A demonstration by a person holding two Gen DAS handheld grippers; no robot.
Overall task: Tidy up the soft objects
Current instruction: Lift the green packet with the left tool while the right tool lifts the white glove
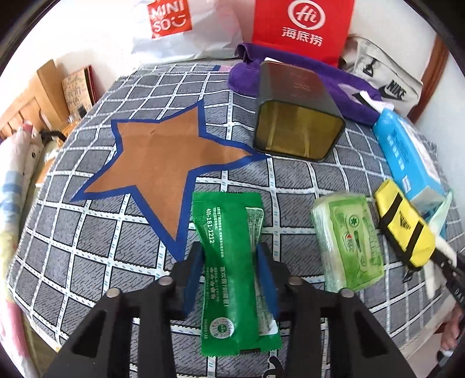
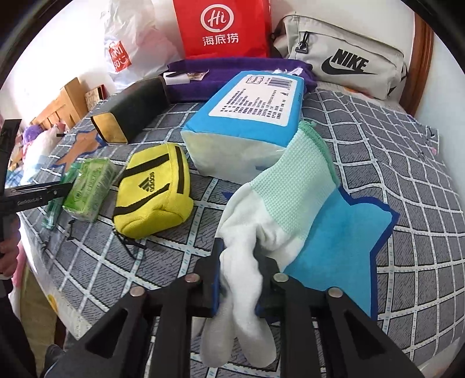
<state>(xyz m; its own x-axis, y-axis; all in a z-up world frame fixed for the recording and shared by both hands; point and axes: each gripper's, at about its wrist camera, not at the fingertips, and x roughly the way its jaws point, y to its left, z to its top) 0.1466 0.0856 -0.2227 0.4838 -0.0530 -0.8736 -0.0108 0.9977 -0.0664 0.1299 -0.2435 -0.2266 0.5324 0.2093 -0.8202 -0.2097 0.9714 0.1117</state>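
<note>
Grey checked bedcover underlies everything I can see, spread over a bed against a white wall.

1. Brown star, blue-edged, flat on the cover ahead of my left claw; a second, light blue star lies under my right claw's load.
2. Grey Nike bag, red Hi bag and white Miniso bag, ranged along the far edge by the wall.
3. Purple towel, folded, in front of the red bag.
4. Blue tissue pack, lying on the cover, its near end touching the glove's cuff in the right view.
5. Dark rectangular tin, on its side, open mouth toward my left camera, just beyond the brown star's right arm.
6. White and mint knit glove, cuff resting on the light blue star, fingers hanging toward me. My right gripper is pinching it at the fingers.
7. Yellow Adidas pouch, between the tissue pack and the wipes.
8. Pale green wipes pack, just left of the pouch, close but apart from it.
9. Green sachet, lengthwise between my blue pads, near the brown star's lower point. My left gripper is pressed onto its middle, which is visibly waisted.
</note>
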